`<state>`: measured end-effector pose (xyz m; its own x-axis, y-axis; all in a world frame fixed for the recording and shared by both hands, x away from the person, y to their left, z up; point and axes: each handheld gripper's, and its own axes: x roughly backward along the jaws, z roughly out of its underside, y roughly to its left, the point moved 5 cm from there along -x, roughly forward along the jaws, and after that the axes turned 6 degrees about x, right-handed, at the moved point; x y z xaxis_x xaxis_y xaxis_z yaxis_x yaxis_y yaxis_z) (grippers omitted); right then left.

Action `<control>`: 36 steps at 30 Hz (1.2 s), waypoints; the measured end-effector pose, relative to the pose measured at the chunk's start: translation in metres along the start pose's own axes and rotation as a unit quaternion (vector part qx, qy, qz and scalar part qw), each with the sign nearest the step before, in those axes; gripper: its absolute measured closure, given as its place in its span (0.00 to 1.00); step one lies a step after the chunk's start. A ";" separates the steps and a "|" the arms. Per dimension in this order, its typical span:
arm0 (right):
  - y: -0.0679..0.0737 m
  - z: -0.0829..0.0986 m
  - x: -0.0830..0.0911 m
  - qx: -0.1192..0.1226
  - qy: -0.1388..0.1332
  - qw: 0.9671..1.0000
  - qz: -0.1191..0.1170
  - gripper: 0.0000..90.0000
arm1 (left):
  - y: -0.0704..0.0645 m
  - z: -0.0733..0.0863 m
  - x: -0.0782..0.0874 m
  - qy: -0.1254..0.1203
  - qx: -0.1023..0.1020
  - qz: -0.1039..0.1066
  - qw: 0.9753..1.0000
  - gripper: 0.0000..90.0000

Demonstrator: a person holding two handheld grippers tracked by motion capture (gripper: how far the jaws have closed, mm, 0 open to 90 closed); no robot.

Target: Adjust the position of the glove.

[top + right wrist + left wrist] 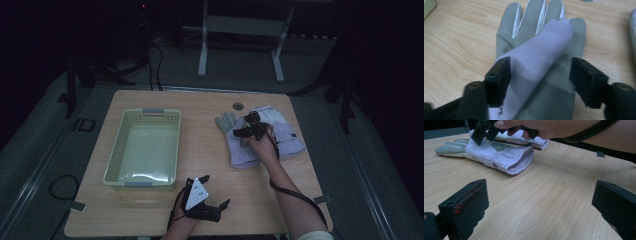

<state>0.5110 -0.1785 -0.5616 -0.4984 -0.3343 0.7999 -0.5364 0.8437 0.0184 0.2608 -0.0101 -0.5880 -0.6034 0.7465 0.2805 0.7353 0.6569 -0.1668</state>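
Observation:
A white and grey glove lies palm up on the right half of the wooden table, grey fingers pointing away. A second glove lies just right of it. My right gripper hovers low over the first glove, open, its jaws standing either side of a white flap folded over the grey palm. My left gripper rests open near the table's front edge, nothing between its jaws. The left gripper view looks across bare wood at both gloves and the right hand.
A pale green plastic basket, with nothing in it, stands on the left half of the table. A small round grommet sits near the far edge. Bare wood lies between basket and gloves. A metal stand is on the floor beyond.

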 end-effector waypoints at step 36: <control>0.027 -0.020 0.057 -0.088 -0.040 0.995 -0.040 0.93 | 0.001 0.000 0.002 -0.013 0.004 -0.012 1.000 0.01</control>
<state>0.4823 -0.1663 -0.5036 -0.5158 -0.4290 0.7415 -0.4523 0.8715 0.1896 0.2605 -0.0078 -0.5874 -0.6291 0.7330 0.2590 0.7182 0.6755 -0.1673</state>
